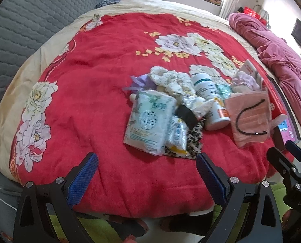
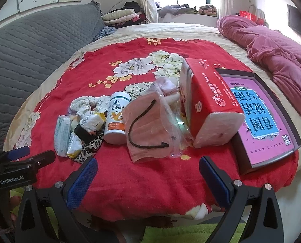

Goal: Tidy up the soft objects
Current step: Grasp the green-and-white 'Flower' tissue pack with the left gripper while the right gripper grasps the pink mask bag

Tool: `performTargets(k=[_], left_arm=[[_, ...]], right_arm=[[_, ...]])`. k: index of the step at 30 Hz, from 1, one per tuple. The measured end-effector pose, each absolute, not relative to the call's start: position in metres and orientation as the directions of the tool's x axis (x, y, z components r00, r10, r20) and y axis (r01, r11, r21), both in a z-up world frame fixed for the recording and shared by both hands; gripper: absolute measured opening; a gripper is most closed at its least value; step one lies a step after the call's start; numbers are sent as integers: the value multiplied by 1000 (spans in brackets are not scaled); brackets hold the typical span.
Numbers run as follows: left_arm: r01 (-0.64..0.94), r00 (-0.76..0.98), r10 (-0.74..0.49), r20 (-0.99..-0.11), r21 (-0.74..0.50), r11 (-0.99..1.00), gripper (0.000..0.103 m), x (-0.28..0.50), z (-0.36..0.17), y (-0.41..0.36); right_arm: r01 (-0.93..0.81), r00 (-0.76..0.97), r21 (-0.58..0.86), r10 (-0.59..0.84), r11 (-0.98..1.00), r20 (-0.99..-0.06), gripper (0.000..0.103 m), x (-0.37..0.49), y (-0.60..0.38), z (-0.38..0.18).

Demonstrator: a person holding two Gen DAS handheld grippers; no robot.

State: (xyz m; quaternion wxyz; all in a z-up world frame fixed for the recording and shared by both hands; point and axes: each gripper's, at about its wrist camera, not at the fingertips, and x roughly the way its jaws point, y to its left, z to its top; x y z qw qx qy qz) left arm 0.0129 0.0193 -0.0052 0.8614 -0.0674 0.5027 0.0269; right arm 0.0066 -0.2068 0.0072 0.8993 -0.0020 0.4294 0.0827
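Note:
A pile of small items lies on a red floral blanket. It holds a pale tissue pack, a cream lace scrunchie, a leopard-print scrunchie, white pill bottles and a pink face mask in clear plastic. The right wrist view shows the mask, a pill bottle, the tissue pack and a pink soft item. My left gripper is open and empty, short of the tissue pack. My right gripper is open and empty, just before the mask.
A red box and a pink book in a grey tray lie right of the pile. A crumpled maroon quilt lies at the far right. A grey quilted headboard runs along the left. Folded clothes sit at the back.

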Motion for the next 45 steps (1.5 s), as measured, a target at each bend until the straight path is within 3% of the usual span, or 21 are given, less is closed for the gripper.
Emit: performTargets(k=[11,23,27,30,31,33,35,36,38,45], left_arm=[[-148,462,-49,-885,-132,980,98,50,-34,45],[-114,495,-172,-852,-260,959,97,69,-50,59],[-93,505,-179,-845,-259,961,96,71,-50,57],[-89,506,-197,-840,-278,956,94,73,-51,58],[-90,508,-201,-838,-283,955,91,73,-52,59],[-93,513,-209,-833,-296,951,86,73,-52,61],[-93,516,-226,-826,-316,944,67,74,-52,61],[-92,514,-233,-825,-323,942,63,74,-52,60],[-82,512,-238,-825,-323,943,53,74,-53,57],[-58,546,-233,-805,-313,948,48,68,-40,52]], right_arm=[[-171,614,36,135,985,-777,101,29,-200,-1],[-162,620,-39,71,986,-781,100,69,-196,-10],[-172,593,-37,74,984,-802,85,81,-193,-16],[-184,599,-52,70,982,-798,57,86,-189,-18],[-182,601,-62,61,981,-797,56,87,-187,-18],[-186,606,-62,65,981,-793,44,88,-187,-18],[-186,624,-58,73,981,-778,35,86,-189,-15],[-188,632,-48,84,981,-770,29,85,-191,-13],[-192,643,-14,115,981,-758,24,81,-197,-7],[-203,656,40,166,978,-737,17,72,-206,6]])
